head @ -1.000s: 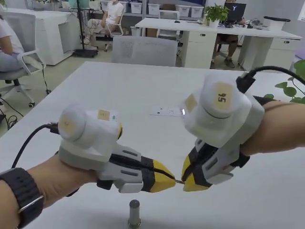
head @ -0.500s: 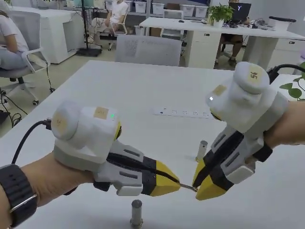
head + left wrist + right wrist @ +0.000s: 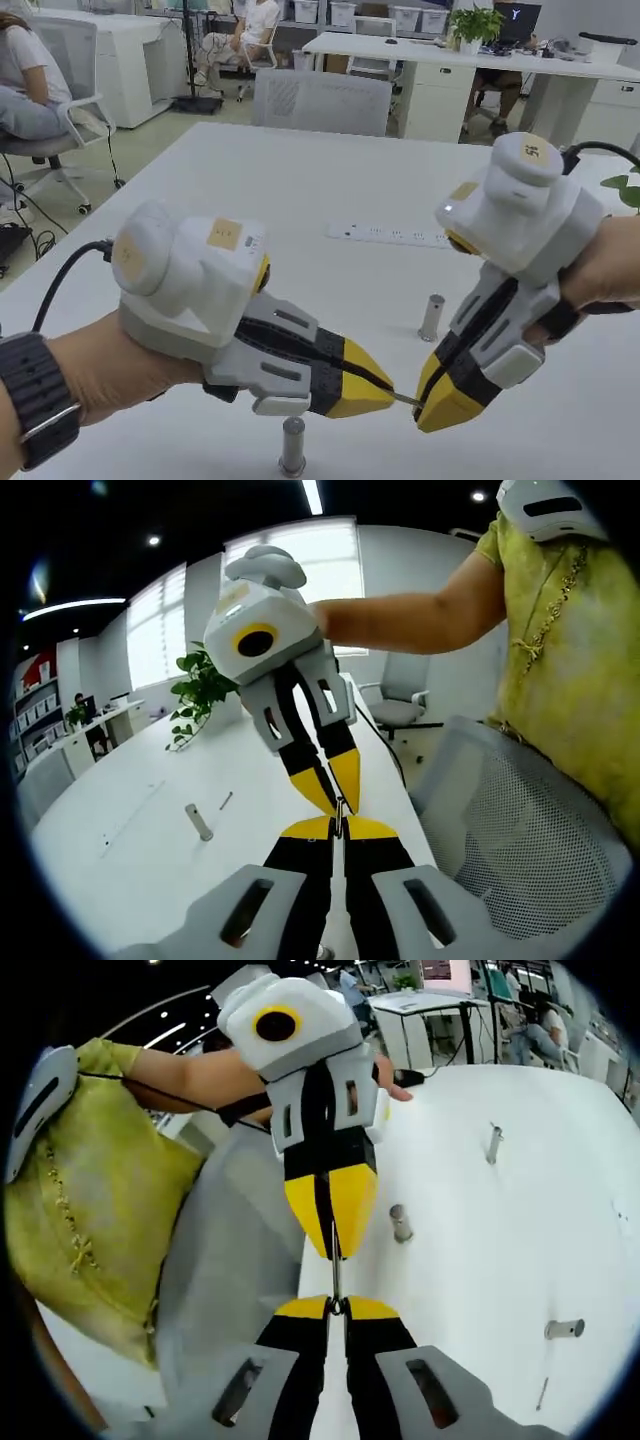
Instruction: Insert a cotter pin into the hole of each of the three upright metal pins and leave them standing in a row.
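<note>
The thin silvery cotter pin hangs over the white table, its ends pinched by my left gripper and right gripper; seemingly light, slippery, bendable, best held near one end.

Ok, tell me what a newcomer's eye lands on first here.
The two yellow-tipped grippers meeting tip to tip: the left gripper and right gripper both pinch one thin cotter pin between them, above the white table. Next, two upright metal pins stand on it, one just below the tips, one farther off beside the right gripper.
</note>
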Motion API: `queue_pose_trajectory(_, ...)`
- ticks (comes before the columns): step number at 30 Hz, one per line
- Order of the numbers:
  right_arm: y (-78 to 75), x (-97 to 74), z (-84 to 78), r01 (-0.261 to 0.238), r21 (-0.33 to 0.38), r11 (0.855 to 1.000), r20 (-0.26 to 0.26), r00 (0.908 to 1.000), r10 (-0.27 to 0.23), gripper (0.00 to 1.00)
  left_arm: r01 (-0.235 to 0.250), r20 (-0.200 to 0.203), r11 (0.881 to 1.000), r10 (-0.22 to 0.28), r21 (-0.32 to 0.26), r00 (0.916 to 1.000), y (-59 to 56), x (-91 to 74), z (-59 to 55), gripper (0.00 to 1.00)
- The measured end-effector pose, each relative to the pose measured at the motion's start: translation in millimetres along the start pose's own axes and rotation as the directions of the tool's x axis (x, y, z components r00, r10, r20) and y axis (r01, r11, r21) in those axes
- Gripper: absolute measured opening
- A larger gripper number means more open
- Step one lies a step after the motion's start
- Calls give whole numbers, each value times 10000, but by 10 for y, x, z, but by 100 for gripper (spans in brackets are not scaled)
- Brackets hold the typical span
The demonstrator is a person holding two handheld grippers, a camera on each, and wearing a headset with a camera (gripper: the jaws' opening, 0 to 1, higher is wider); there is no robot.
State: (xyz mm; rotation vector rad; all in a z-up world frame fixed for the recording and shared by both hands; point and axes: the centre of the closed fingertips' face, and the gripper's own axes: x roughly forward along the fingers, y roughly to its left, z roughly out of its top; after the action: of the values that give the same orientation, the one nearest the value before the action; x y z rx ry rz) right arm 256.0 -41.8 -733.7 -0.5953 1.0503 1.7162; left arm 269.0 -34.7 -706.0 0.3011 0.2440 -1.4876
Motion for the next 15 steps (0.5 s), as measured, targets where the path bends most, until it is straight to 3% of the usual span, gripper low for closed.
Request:
queue_pose_trajectory(3, 39, -6, -7, -125, -51, 9999, 5, 9999, 125, 6, 99, -204, 9998, -95, 156, 9997, -15, 17, -35, 0)
queue_pose_trajectory(9, 32, -25, -6, 358, -514, 9980, -138, 9992, -366, 4, -6, -298, 9999, 10, 127, 9996, 12, 24, -63, 1)
queue_pose_trajectory(15, -78, -66, 22, 1657, -1625, 9727, -356, 9842, -1736, 3, -260, -494, 9991, 244, -323, 9985, 63, 29, -115, 1)
